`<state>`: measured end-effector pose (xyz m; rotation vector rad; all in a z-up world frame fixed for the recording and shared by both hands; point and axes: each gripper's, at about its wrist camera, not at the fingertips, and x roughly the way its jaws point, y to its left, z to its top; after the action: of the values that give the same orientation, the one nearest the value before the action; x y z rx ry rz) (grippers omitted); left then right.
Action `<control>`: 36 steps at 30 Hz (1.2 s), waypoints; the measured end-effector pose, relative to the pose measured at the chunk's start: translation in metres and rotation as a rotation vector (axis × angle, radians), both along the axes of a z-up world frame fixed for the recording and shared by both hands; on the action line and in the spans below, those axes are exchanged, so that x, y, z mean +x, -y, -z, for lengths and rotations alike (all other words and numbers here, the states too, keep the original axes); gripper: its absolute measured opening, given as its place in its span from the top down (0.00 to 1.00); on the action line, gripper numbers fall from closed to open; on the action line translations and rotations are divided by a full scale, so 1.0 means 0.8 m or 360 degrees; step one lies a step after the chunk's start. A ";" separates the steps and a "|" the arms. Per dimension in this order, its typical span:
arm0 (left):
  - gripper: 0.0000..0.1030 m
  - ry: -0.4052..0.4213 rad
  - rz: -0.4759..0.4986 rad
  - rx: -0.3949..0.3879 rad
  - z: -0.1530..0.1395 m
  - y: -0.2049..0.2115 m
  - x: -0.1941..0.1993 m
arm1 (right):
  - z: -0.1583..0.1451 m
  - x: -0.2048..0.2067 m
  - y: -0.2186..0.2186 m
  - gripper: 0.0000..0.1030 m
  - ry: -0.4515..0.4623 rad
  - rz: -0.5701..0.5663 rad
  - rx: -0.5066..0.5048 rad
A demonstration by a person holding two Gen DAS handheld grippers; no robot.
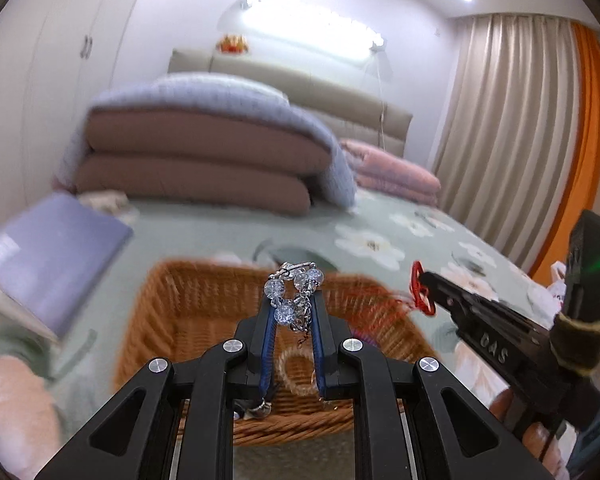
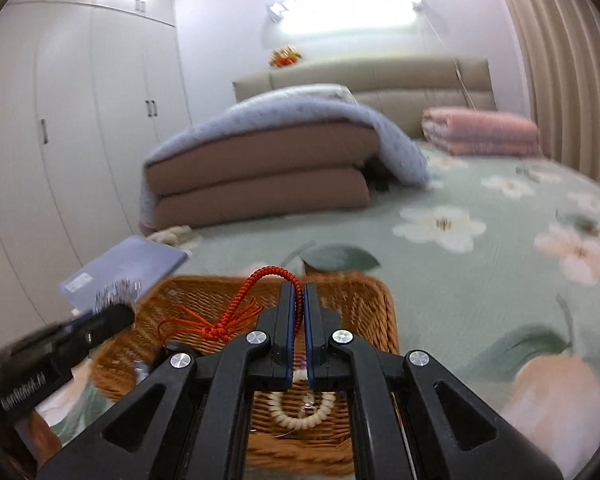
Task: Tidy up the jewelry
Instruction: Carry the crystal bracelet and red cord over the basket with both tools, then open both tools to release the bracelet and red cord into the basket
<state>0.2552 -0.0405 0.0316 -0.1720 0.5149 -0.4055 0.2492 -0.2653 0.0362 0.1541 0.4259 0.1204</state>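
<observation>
My left gripper (image 1: 293,300) is shut on a crystal-bead bracelet (image 1: 294,294) with a silver chain, held above a brown wicker basket (image 1: 172,308). My right gripper (image 2: 299,294) is shut on a red braided cord bracelet (image 2: 236,312), whose knot and tassel hang to the left over the same basket (image 2: 364,300). A cream bead bracelet (image 2: 302,412) lies in the basket below the right gripper; it also shows in the left wrist view (image 1: 296,372). The right gripper appears in the left wrist view (image 1: 422,292), and the left gripper in the right wrist view (image 2: 116,296).
The basket stands on a green floral bedspread (image 2: 480,280). A purple box (image 1: 48,256) lies to the basket's left. Folded brown and grey quilts (image 1: 204,148) and a pink blanket (image 2: 480,132) lie further back. Curtains hang on the right, wardrobes on the left.
</observation>
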 end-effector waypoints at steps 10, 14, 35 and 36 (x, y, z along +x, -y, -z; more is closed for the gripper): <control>0.84 -0.0088 -0.0045 0.0092 0.041 0.008 0.017 | 0.028 0.008 -0.005 0.95 -0.0107 0.0028 -0.0107; 0.84 -0.0120 -0.0070 0.0076 0.045 0.002 0.024 | 0.036 0.018 -0.010 0.95 -0.0136 0.0020 -0.0130; 0.51 -0.0109 -0.0120 0.0046 0.044 -0.009 0.021 | 0.036 0.017 0.000 0.66 -0.0116 -0.0040 -0.0012; 0.51 -0.0104 -0.0123 0.0036 0.042 -0.011 0.021 | 0.035 0.016 0.000 0.66 -0.0113 -0.0041 -0.0010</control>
<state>0.2718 -0.0319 -0.0024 -0.1834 0.5750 -0.3191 0.2618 -0.2654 0.0080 0.1471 0.4991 0.1394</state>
